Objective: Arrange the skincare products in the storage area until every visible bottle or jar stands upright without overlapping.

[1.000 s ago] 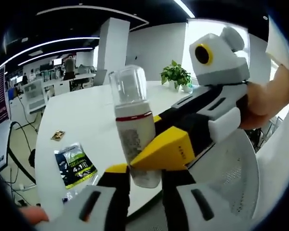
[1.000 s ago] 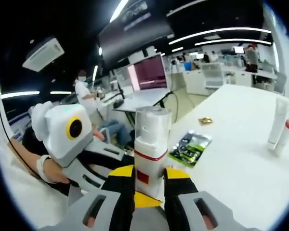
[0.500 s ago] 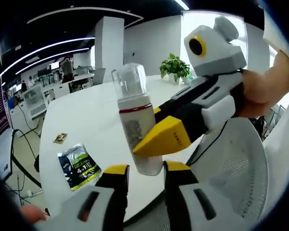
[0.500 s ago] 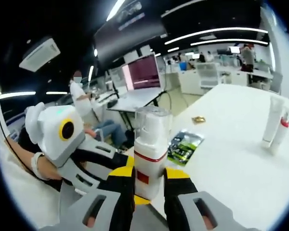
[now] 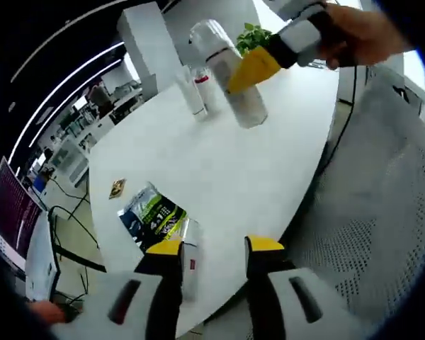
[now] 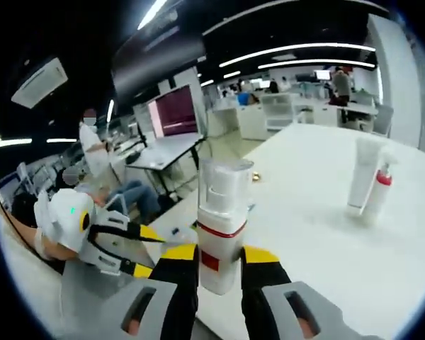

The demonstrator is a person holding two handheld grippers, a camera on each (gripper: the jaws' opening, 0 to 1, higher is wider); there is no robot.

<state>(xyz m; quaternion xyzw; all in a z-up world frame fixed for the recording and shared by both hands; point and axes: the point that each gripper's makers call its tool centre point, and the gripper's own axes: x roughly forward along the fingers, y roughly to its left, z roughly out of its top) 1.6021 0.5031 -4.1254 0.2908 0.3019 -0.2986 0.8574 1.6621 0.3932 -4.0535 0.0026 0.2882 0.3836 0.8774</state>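
Two tubes stood upright together on the table, so the bottle was likely headed beside them. The right gripper was clenched on its lower body, holding it upright above the table's near edge. The left gripper hung released and empty, well apart from the bottle, over a packet.

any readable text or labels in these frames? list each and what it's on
Nothing reads for certain.
Green and black sachet on the white table: large print, too blurred to read.
Spray bottle in the right gripper: red band and red patch, no legible print.
Two tubes on the table: too small.
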